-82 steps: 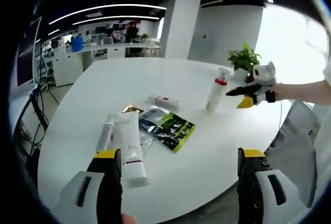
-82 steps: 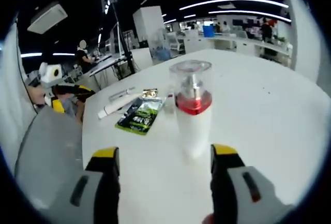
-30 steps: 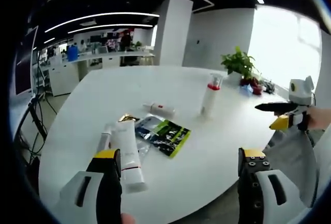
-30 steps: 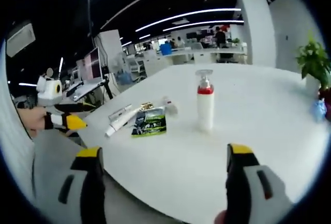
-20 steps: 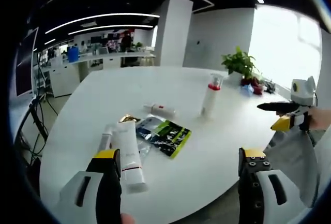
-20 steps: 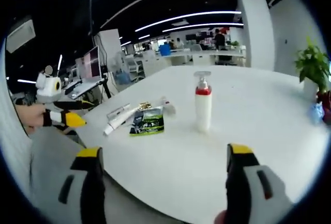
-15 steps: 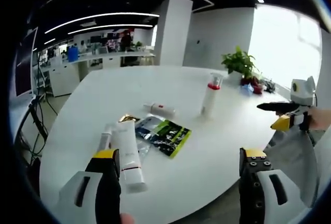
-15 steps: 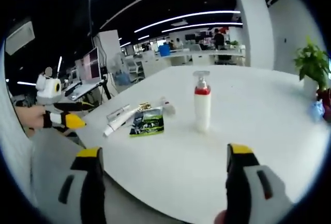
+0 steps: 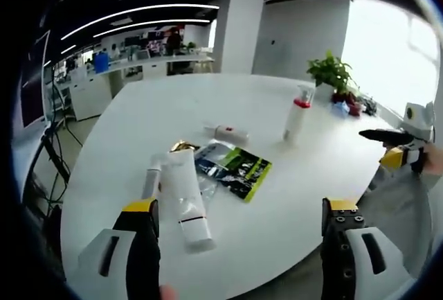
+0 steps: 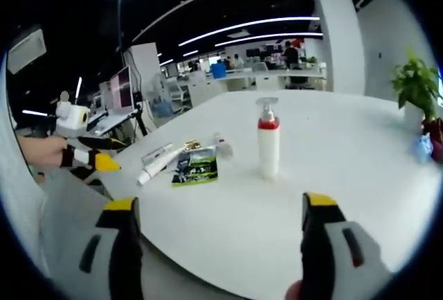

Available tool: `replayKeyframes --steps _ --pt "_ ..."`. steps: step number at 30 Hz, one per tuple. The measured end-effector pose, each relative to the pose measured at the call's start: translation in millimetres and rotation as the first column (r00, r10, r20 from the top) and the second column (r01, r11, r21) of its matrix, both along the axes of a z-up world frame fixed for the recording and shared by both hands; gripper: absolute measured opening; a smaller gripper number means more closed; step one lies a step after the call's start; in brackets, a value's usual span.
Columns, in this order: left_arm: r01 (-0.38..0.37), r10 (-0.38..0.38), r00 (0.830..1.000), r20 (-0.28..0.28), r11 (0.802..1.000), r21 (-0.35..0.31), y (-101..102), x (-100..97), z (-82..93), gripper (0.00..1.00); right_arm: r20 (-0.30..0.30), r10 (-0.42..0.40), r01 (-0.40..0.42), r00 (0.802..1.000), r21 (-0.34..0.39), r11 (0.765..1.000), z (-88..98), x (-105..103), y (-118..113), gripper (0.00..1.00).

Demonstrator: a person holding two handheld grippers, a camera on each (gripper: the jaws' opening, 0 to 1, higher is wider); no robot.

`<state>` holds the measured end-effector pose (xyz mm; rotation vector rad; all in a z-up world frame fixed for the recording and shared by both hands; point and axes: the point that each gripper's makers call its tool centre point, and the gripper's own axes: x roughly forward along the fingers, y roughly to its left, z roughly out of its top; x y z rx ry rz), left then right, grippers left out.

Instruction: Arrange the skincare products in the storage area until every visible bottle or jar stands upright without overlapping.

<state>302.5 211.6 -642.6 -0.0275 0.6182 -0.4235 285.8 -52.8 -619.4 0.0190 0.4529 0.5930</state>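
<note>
One pump bottle [image 10: 268,148] stands upright; the big white tube [image 9: 188,199] lies flat well left of it. Both my left gripper [image 9: 235,251] and right gripper [image 10: 216,244] are wide open, empty. I'd grab that tube mid-body and stand it cap-down.

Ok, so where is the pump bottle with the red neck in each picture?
Left gripper view: the pump bottle stands upright far off, upper right of middle, on the white table.
Right gripper view: the pump bottle stands upright near the middle.
Shared landmark: the green packet lying flat; in the right gripper view the packet is left of the bottle.
</note>
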Motion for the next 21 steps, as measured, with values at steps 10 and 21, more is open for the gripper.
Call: replayKeyframes --steps 10,21 --pt "0.038 -0.035 0.994 -0.099 0.999 0.022 -2 12.8 -18.3 0.97 -0.010 -0.004 0.004 1.000 0.007 1.000 -1.0 1 0 0.97" --pt "0.051 -0.041 0.985 -0.166 0.997 0.059 4 32.3 -32.4 0.96 -0.022 -0.007 0.007 1.000 0.013 1.000 -2.1 1 0 0.96"
